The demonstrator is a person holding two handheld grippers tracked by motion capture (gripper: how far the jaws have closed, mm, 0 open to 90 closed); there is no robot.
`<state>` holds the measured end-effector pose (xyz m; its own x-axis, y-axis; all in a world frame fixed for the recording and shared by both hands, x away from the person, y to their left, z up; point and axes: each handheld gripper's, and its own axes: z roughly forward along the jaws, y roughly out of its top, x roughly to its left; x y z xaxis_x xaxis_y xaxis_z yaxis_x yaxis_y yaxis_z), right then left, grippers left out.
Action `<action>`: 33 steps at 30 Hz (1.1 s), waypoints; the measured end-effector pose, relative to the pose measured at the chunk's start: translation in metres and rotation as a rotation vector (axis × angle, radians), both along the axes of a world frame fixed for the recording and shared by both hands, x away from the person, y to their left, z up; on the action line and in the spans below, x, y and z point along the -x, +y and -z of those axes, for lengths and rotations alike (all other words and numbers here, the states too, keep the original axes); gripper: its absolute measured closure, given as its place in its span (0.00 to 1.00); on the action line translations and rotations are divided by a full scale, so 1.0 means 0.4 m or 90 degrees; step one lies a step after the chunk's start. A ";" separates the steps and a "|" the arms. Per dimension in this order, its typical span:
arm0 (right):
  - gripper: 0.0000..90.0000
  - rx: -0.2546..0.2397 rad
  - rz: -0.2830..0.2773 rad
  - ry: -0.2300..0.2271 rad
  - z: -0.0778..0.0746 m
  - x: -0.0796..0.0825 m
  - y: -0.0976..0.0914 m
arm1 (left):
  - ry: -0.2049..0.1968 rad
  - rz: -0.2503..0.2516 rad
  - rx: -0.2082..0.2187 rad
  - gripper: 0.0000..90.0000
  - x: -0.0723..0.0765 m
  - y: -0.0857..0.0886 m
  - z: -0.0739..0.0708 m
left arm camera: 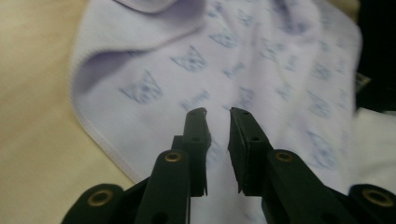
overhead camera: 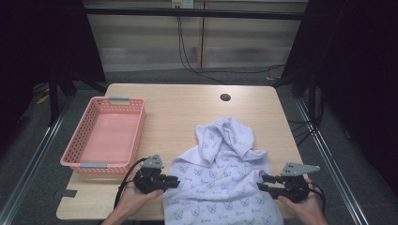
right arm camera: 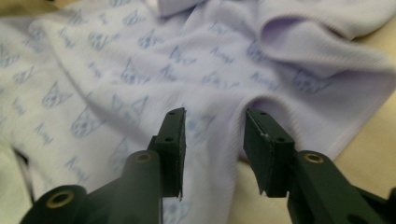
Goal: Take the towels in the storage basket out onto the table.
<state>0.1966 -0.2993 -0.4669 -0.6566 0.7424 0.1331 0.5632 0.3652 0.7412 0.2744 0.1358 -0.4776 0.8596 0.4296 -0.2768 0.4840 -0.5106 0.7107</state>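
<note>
The pale lilac cotton garment printed with small blue cat faces [overhead camera: 220, 180] lies spread between both tools, ready for folding. The left gripper [overhead camera: 172, 182] hovers over its edge, jaws slightly parted and empty; the right gripper [overhead camera: 263, 182] gapes wider above the opposite edge, pinching nothing.

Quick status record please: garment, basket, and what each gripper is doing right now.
garment: pale lilac printed garment, lying rumpled on the table
basket: pink basket, left of the garment, nothing in it
left gripper: at the garment's left edge, jaws slightly apart, nothing between them
right gripper: at the garment's right edge, jaws apart, no cloth gripped
</note>
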 end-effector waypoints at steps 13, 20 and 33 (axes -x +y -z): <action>0.50 0.033 0.052 -0.028 0.032 -0.204 0.032 | 0.020 -0.017 -0.027 0.76 -0.140 -0.124 0.056; 0.69 0.082 0.053 -0.004 0.076 -0.230 0.055 | 0.009 -0.012 -0.040 0.91 -0.103 -0.089 0.055; 0.90 0.075 -0.022 0.066 0.061 -0.053 0.057 | 0.036 0.039 -0.054 0.92 0.028 -0.015 0.043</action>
